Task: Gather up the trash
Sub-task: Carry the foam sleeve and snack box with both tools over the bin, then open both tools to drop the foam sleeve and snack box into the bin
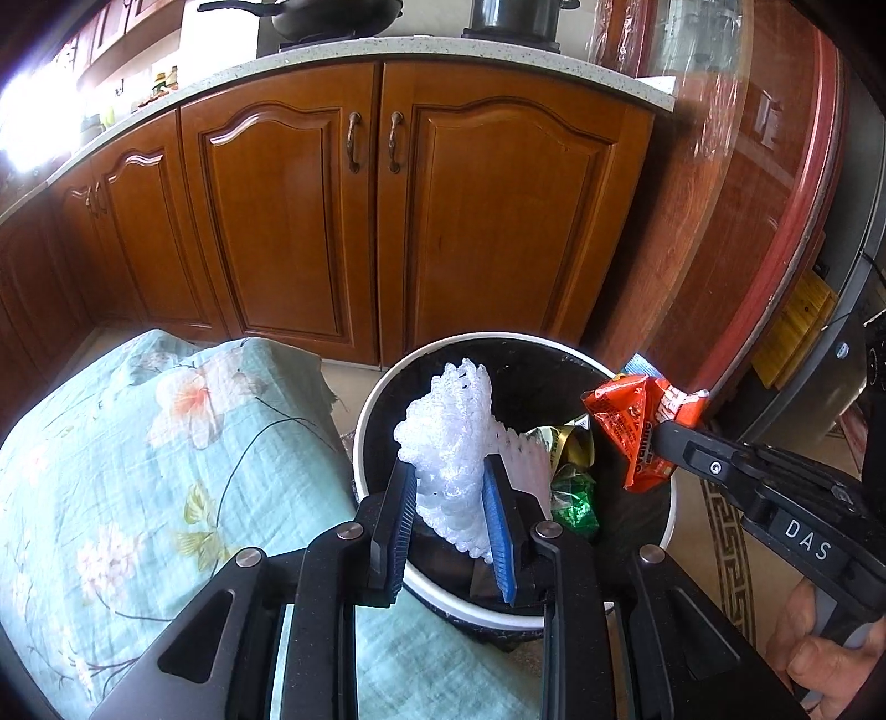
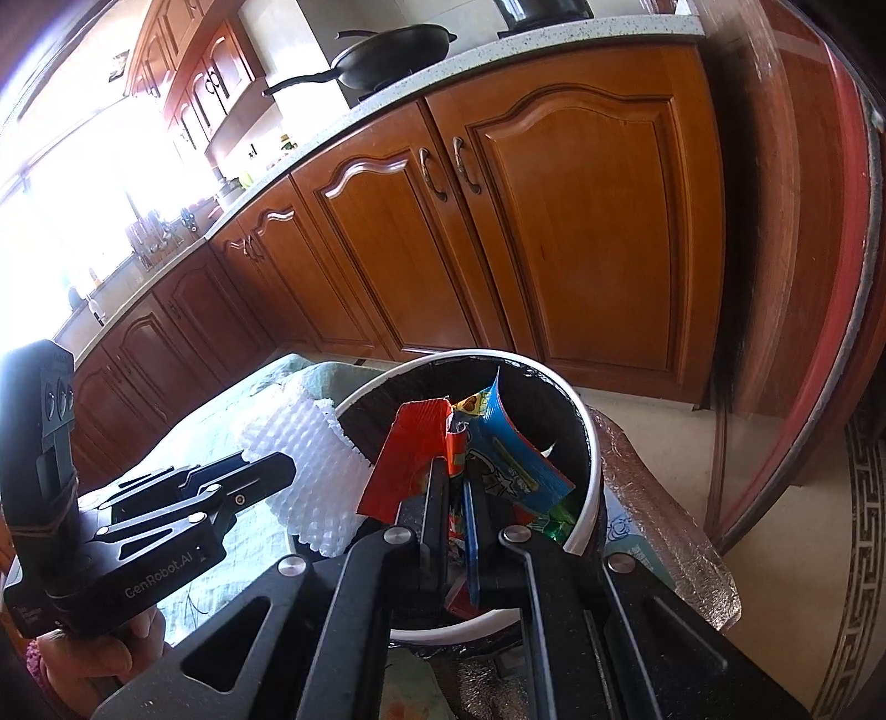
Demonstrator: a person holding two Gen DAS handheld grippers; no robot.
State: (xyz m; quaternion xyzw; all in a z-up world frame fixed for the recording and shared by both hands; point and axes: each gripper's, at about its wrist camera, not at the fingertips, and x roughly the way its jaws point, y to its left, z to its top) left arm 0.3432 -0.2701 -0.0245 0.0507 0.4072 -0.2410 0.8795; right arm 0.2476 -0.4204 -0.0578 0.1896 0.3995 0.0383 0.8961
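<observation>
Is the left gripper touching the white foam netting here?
Touching. The left wrist view shows the left gripper with both blue pads pressed against the white foam netting, held over the trash bin.

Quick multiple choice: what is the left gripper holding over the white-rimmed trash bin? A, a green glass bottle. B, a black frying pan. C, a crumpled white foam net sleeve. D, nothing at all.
C: the left gripper has its blue-padded fingers closed on a crumpled white foam net sleeve above the white-rimmed trash bin, while the right gripper holds the orange and blue snack wrappers.

The wok (image 1: 332, 14) (stovetop) is cut off by the top edge.
</observation>
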